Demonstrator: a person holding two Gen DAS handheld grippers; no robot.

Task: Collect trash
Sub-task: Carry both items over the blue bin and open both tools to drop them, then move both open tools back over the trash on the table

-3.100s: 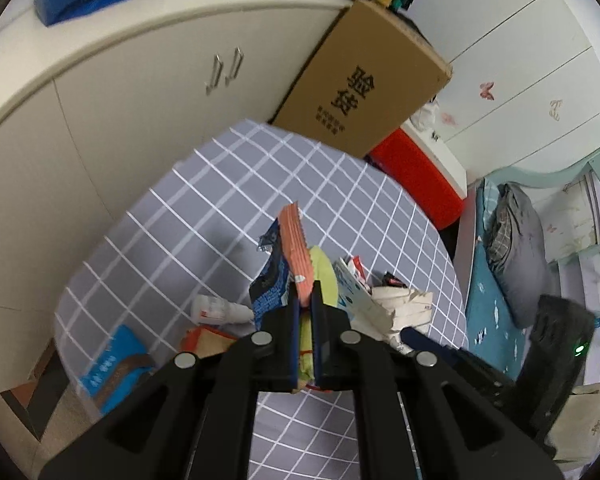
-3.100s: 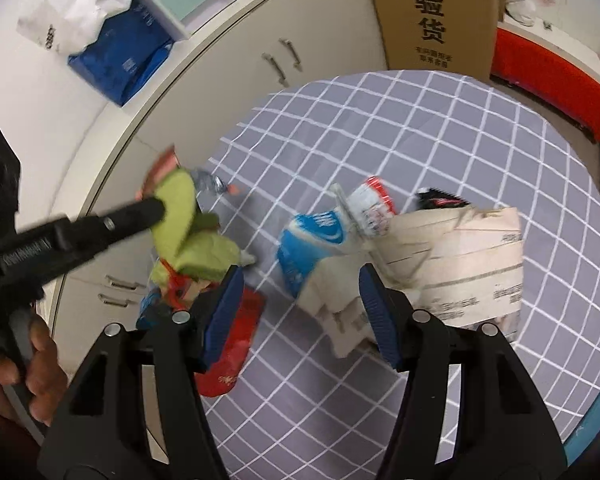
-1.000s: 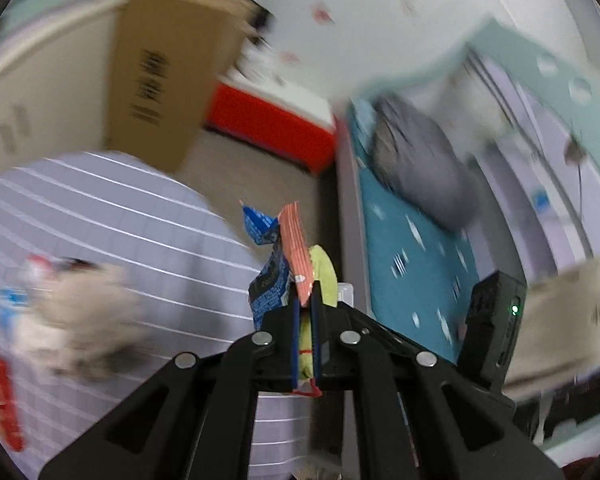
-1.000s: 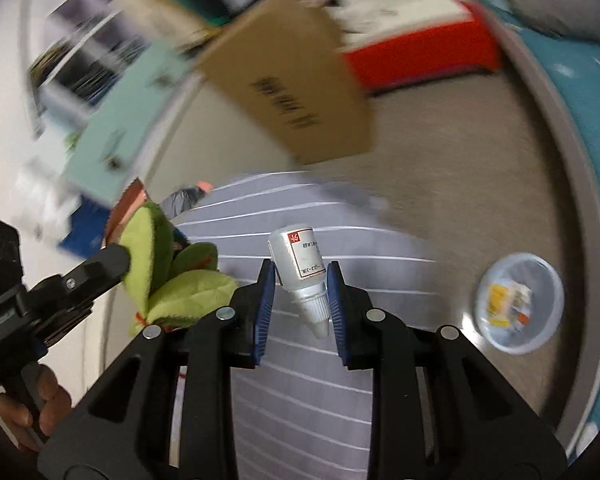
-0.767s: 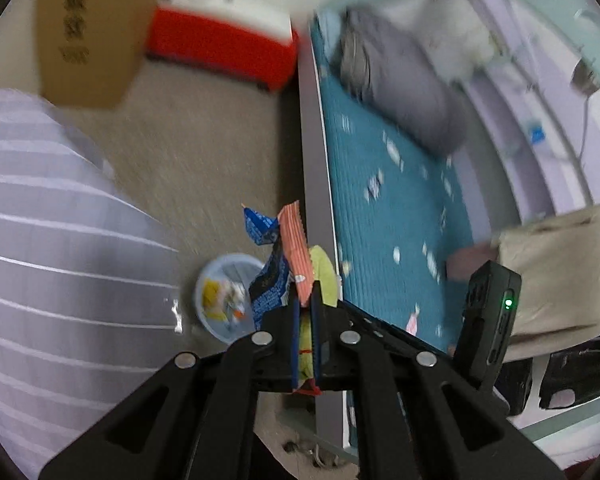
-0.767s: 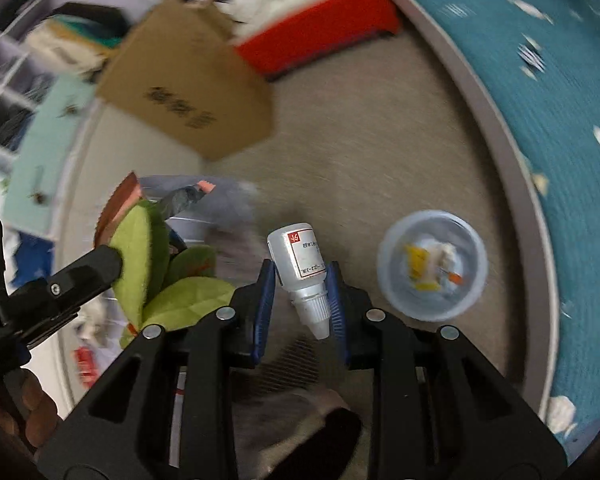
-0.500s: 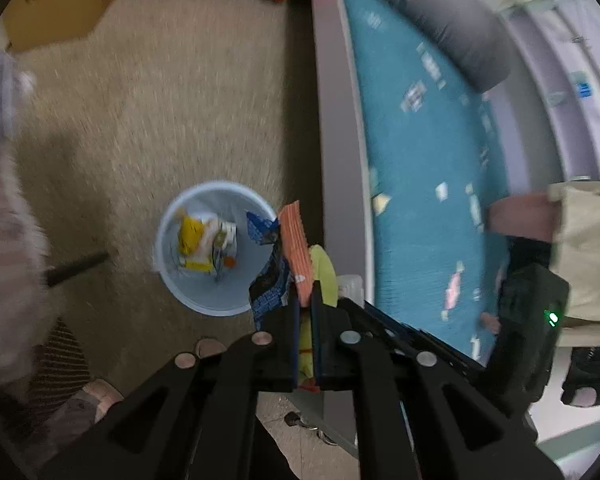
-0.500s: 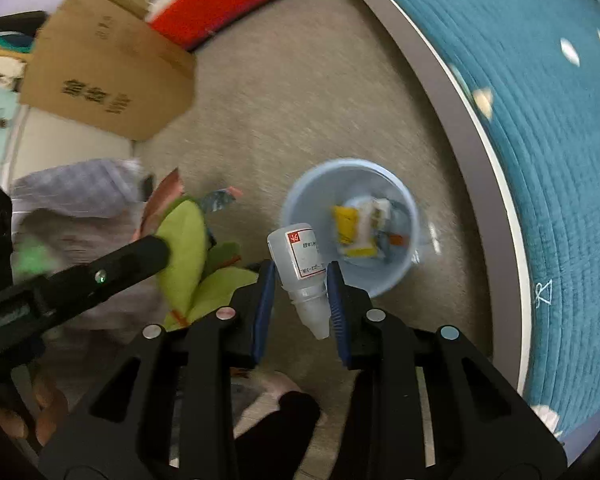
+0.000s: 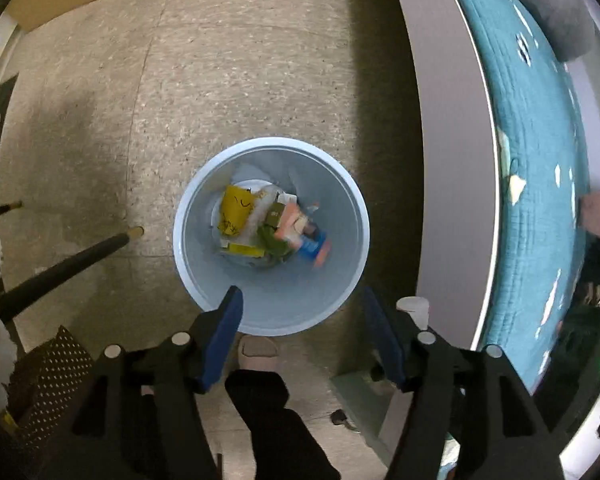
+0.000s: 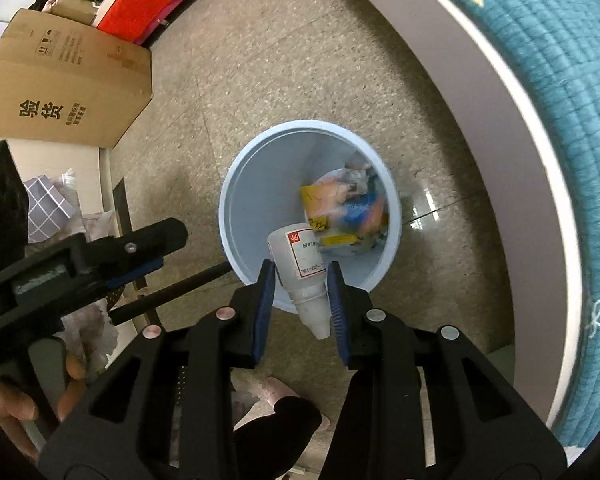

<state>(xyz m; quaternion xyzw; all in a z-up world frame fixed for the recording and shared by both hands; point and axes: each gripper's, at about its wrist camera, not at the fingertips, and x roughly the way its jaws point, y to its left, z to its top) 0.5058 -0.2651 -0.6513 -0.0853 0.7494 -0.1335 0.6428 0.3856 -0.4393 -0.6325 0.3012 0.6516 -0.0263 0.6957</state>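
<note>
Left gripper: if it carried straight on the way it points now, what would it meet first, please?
Probably the bin: the open left gripper points down into its mouth, so it would likely reach the trash inside, though depth is unclear.

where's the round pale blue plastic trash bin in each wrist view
Left wrist: the round pale blue plastic trash bin sits just below centre, seen straight down, beyond the open left gripper.
Right wrist: the bin is centre frame, partly behind the small white plastic bottle clamped in the right gripper.
Shared landmark: the teal quilted bed, on the right in both.
</note>
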